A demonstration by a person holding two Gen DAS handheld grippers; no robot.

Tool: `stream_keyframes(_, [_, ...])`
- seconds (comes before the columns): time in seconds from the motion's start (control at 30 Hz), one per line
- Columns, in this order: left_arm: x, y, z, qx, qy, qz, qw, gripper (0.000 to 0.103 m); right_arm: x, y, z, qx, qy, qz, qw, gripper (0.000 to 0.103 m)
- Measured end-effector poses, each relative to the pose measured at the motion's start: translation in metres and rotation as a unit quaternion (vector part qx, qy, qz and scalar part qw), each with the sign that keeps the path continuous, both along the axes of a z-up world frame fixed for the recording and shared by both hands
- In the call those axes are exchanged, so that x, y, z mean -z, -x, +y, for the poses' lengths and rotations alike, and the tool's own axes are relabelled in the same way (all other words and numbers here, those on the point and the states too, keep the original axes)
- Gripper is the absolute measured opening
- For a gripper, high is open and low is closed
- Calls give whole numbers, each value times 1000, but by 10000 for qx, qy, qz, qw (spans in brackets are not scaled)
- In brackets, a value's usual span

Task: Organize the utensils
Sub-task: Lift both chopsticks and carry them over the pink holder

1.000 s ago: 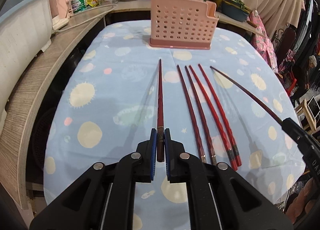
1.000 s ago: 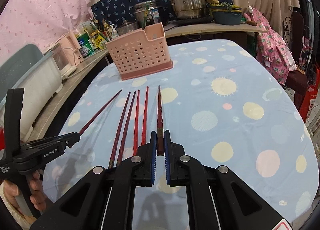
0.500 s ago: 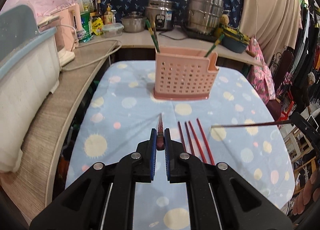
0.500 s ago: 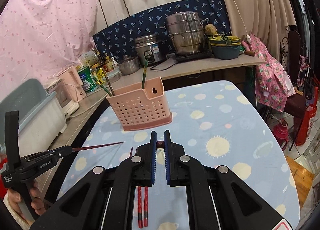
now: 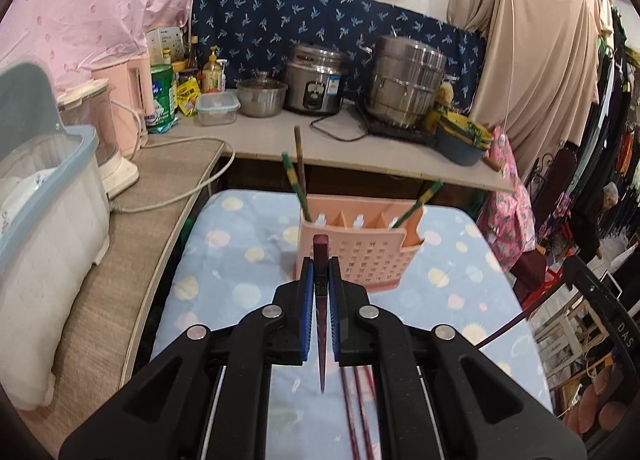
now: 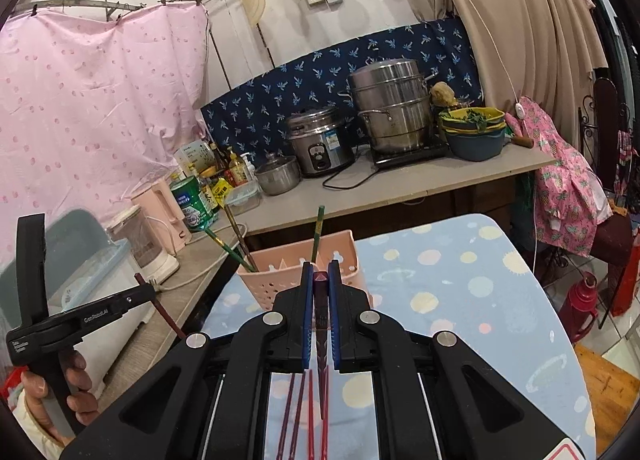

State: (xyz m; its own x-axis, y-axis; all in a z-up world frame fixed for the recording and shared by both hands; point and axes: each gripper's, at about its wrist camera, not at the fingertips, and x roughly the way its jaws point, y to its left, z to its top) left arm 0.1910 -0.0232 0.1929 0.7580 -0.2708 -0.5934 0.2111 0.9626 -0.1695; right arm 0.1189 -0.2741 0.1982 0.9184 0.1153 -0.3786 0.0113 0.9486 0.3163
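**Both grippers clenched on a chopstick each**

The left gripper (image 5: 320,280) pinches one dark red chopstick (image 5: 320,256) near its blunt end, tip hanging down; its side reads "GenRobot.AI". The right gripper (image 6: 321,292) is clamped on a second red chopstick (image 6: 321,292) likewise. Three more red chopsticks (image 6: 298,412) lie on the spotted tablecloth (image 6: 460,284). The pink holder (image 5: 360,256) beyond contains three chopsticks.

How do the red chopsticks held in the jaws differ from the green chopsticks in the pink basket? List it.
1. Colour: the red chopsticks are dark red; the green chopsticks are green with yellow bands.
2. Place: each red one is clamped in a gripper, left gripper and right gripper, above the table; the green ones stand in the pink basket.
3. Pose: red ones hang tip down; green ones lean.

Shared: slim sticks.
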Motion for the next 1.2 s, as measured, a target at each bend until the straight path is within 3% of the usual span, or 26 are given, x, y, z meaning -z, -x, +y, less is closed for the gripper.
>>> stream_keyframes(0.3, [-73,-38,-6,-69,336,-661,9972,7,-62,-45,0,-53,-275,-671,9974,7])
stream_keyframes(0.5, [-98,-73,-12,-205,435,-1053,9933,7,-88,-88,3,-21,-279,-974,9949,7])
stream_keyframes(0.7, [-94,-101,-16,-287,424,-1190,9916,7,-81,-129,9,3,-157,-864,9961,7])
stream_keyframes(1.2, [-23,-138,-23,-302,215,-522,9979,7,-5,-175,8,22,-152,77,9999,7])
